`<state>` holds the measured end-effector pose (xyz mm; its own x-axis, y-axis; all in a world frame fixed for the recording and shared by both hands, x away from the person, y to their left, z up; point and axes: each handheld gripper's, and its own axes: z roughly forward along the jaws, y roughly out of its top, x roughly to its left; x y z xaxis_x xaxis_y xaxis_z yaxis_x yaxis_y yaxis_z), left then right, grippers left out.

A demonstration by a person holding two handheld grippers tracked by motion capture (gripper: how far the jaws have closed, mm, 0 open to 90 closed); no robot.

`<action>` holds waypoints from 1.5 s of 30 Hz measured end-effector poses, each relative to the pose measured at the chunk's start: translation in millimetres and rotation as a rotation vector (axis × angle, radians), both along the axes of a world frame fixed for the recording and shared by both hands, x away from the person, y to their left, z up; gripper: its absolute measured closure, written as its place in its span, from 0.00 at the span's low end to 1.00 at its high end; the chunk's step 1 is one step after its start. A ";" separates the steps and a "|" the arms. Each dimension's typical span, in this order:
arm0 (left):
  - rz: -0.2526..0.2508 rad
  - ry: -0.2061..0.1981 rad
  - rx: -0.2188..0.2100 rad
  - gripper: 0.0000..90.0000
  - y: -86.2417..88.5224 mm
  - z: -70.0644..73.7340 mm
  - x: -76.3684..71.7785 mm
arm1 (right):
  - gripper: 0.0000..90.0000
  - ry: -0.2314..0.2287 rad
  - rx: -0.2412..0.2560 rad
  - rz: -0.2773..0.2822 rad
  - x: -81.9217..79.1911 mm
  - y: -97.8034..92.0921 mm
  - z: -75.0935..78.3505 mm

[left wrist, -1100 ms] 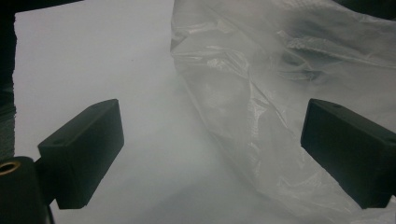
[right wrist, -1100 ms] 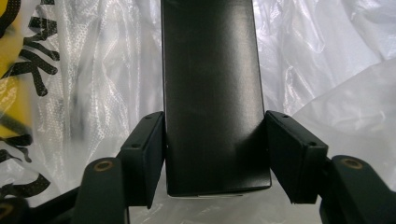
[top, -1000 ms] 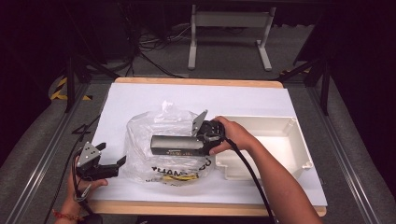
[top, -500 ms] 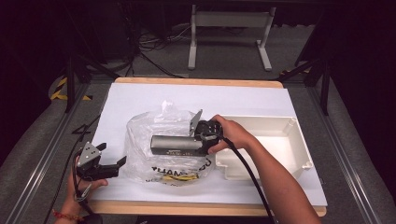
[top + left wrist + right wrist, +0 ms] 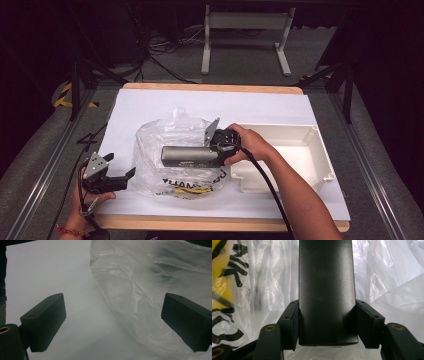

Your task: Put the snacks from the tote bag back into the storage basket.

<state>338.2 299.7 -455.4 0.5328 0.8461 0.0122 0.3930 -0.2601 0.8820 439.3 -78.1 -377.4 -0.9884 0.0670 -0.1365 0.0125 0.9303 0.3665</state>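
The dark box (image 5: 187, 155) has crept a little leftward over the bag since a second ago — the left claw hasn't budged. Left claw (image 5: 121, 178) sits at the near-left corner of the white surface (image 5: 150, 105), jaws spread wide and empty, just beside the clear plastic bag (image 5: 172, 137). Centre now: the right claw (image 5: 212, 152) is clenched on the box's end, holding it level above the crumpled bag — black lettering and something yellow show through the plastic. Far right, a white tray (image 5: 320, 155) rests on the surface.
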 end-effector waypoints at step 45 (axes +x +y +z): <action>-0.003 -0.001 0.014 0.07 -1.8 -0.1 -0.1 | 0.48 -0.081 0.159 0.042 -17.2 -20.3 54.0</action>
<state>338.1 297.9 -455.6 0.5354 0.8442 0.0242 0.3917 -0.2735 0.8785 422.1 -98.4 -323.3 -0.9770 0.0526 -0.2065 -0.0608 0.8599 0.5069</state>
